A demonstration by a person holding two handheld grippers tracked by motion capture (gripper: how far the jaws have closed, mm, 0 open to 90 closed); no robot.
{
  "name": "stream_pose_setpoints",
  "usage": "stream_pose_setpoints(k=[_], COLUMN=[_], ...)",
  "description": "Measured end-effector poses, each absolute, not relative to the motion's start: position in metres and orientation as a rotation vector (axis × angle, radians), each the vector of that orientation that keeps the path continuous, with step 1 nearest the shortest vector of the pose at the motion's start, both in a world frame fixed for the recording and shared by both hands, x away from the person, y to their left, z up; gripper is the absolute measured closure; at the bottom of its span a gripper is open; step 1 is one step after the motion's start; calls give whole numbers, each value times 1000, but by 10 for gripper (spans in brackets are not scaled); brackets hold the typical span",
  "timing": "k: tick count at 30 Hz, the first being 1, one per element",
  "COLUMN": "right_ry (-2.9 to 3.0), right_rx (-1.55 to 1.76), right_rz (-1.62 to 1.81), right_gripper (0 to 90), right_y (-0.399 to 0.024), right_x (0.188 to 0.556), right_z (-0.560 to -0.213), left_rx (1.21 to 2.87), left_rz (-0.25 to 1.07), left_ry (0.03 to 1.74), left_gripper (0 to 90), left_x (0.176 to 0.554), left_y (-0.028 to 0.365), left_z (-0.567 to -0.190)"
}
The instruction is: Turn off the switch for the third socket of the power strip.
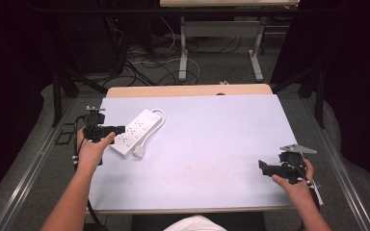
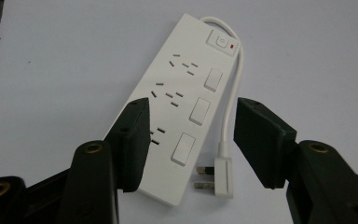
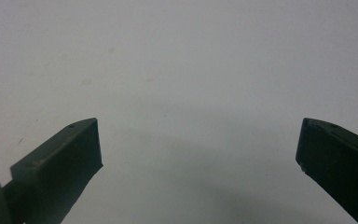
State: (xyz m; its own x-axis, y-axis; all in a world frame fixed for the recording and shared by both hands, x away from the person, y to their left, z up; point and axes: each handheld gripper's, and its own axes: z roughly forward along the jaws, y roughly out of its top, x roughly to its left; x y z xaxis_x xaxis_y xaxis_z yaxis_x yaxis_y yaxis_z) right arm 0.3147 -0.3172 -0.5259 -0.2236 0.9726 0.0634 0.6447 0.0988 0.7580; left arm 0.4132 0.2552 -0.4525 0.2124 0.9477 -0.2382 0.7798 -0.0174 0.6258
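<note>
I see a white power strip (image 2: 177,107) with white cord (image 2: 233,93), white plug (image 2: 221,175), red indicator at its 1 o'clock end; pale lilac table (image 1: 212,144); both grippers black, left gripper (image 2: 189,140), right gripper (image 3: 198,149).

White sheet (image 1: 207,144) covers the wooden tabletop (image 1: 188,90) mid-frame, faint stains near its centre. Upper centre: grey floor with tangled cables (image 1: 139,62) and white legs of a second desk (image 1: 183,48). Black curtains (image 1: 351,72) fill both sides of the frame.
</note>
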Motion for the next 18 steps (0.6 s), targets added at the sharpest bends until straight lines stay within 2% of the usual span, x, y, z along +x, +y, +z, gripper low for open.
stream_pose_setpoints(k=[9,18], right_ry=[1924,1924], right_rx=[1578,1582], right_rz=[944,944], right_gripper=[0,0], right_y=[-317,-317], right_x=[315,315], right_z=[-526,-527], left_rx=[1825,1846], left_rz=[339,292], left_ry=[1615,1634], left_gripper=[513,578], left_x=[418,424], left_y=[253,255], left_z=[-452,-454])
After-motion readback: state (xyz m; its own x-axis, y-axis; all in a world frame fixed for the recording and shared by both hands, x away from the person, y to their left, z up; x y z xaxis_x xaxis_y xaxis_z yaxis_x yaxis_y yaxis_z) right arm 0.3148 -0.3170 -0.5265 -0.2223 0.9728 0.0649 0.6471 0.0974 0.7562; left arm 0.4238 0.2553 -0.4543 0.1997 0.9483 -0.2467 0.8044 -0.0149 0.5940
